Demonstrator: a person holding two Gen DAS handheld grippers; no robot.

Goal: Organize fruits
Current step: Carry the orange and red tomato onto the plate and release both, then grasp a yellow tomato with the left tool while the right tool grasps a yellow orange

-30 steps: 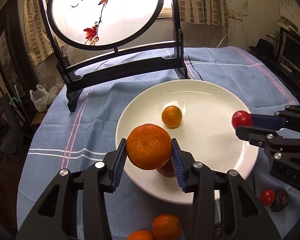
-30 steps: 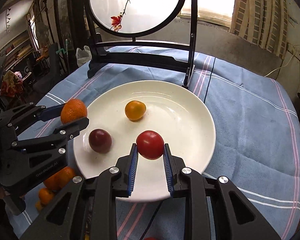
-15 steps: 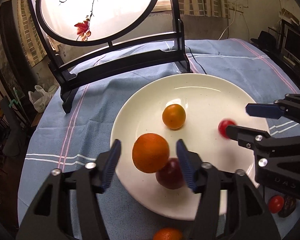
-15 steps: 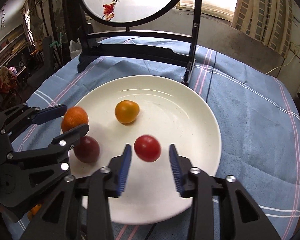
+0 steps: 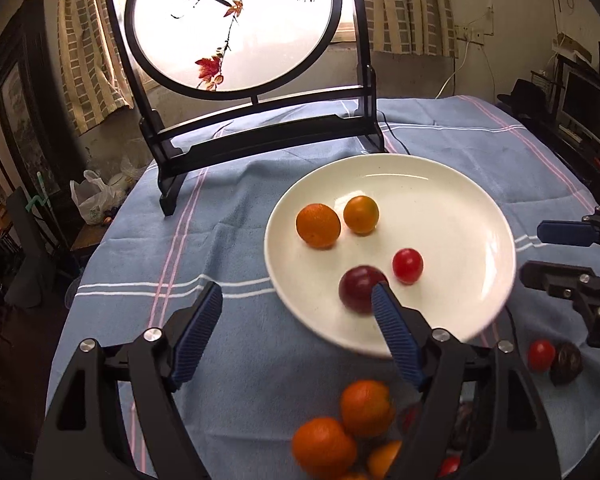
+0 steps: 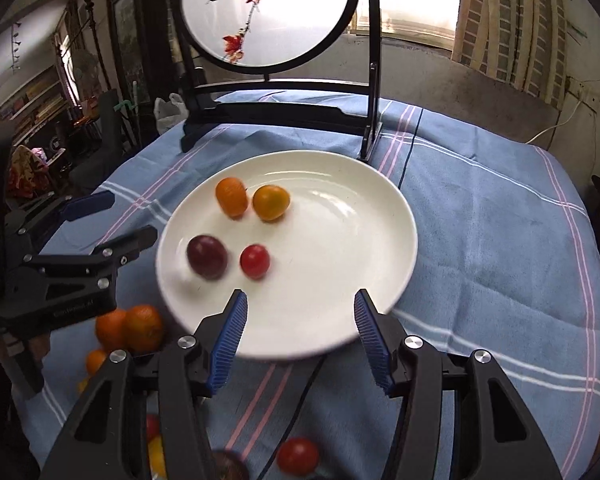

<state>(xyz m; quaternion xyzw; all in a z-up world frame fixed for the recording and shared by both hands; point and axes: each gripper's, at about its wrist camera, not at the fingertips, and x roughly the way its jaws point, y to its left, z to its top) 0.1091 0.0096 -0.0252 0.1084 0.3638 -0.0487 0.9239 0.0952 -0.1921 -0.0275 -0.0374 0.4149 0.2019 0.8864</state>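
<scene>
A white plate lies on the blue cloth. On it rest a mandarin, a small orange fruit, a dark red plum and a red tomato. My left gripper is open and empty over the plate's near-left edge. My right gripper is open and empty over the plate's near rim. Loose mandarins lie on the cloth in front of the plate.
A black-framed round painted screen stands behind the plate. A tomato and a dark fruit lie at the right. Another tomato lies near the front edge. A cable runs under the plate.
Both grippers opened and pulled back toward me. The mandarin and the tomato left the jaws and now rest on the plate.
</scene>
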